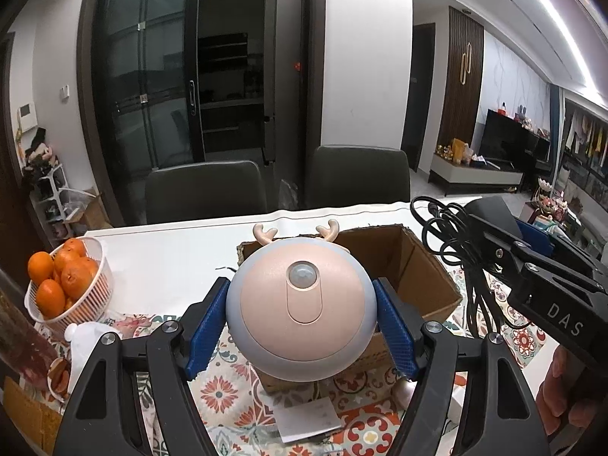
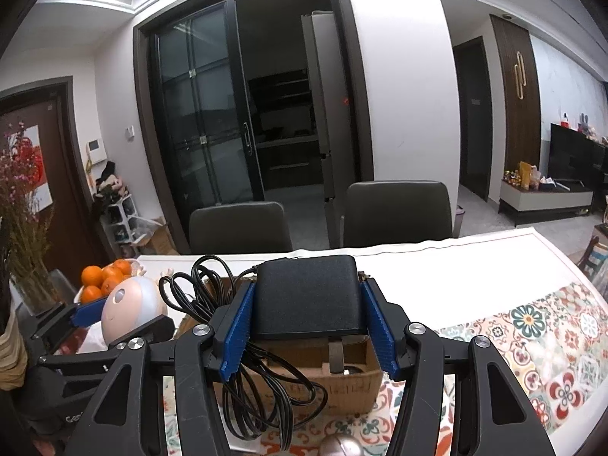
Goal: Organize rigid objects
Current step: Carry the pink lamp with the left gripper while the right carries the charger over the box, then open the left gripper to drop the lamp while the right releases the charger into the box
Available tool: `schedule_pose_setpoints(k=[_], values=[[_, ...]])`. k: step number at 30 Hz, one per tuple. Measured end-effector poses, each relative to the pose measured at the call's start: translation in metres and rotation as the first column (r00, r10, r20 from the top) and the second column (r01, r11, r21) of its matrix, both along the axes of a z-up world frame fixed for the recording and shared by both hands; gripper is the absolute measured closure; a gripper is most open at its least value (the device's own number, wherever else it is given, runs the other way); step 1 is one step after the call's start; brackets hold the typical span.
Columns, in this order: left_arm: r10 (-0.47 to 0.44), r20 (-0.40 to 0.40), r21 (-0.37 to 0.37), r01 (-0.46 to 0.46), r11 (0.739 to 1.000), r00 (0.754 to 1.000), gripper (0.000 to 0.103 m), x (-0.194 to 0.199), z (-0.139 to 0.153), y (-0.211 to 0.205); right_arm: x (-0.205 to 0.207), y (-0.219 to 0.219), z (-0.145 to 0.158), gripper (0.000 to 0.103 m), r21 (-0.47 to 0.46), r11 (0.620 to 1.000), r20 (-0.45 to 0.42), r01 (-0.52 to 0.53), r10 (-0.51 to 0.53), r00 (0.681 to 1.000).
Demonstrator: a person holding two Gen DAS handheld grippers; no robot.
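Note:
My left gripper (image 1: 301, 326) is shut on a round pink and grey night light with small antlers (image 1: 300, 304), held above the table in front of an open cardboard box (image 1: 418, 266). My right gripper (image 2: 307, 332) is shut on a black power adapter (image 2: 307, 296); its black cable (image 2: 205, 292) loops up on the left and hangs below the blue pads. In the right wrist view the box (image 2: 353, 380) sits just beneath the adapter, and the night light (image 2: 131, 309) shows at the left. In the left wrist view the right gripper (image 1: 494, 224) reaches in from the right with the cable (image 1: 444, 228).
A white basket of oranges (image 1: 68, 288) stands at the table's left. A patterned cloth (image 2: 551, 342) covers the near part of the white table (image 1: 171, 254). A small white card (image 1: 307, 418) lies on the cloth. Two dark chairs (image 1: 205, 190) stand behind the table.

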State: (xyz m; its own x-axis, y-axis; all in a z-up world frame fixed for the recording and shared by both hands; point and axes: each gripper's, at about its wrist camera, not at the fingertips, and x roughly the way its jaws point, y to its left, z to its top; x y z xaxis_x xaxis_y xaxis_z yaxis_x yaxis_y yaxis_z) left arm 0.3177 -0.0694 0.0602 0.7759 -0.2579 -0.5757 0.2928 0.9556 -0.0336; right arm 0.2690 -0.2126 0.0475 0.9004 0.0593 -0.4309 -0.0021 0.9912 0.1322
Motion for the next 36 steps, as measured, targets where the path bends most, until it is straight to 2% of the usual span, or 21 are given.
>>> schedule_pose_setpoints(k=[16, 33, 36], values=[[-0.017, -0.122, 0.038, 0.022, 0.999, 0.992, 0.029, 0.064, -0.024, -0.015, 0.064, -0.004, -0.025, 0.047, -0.010, 0.999, -0.126, -0.045, 0.044, 0.991], [-0.013, -0.292, 0.113, 0.048, 0.992, 0.956, 0.029, 0.096, -0.059, -0.044, 0.118, -0.016, -0.066, 0.046, 0.043, 0.994, -0.324, -0.099, 0.107, 0.940], [-0.013, -0.292, 0.104, 0.046, 0.993, 0.956, 0.027, 0.096, -0.061, -0.044, 0.121, -0.019, -0.067, 0.039, 0.061, 0.993, -0.329, -0.104, 0.118, 0.937]])
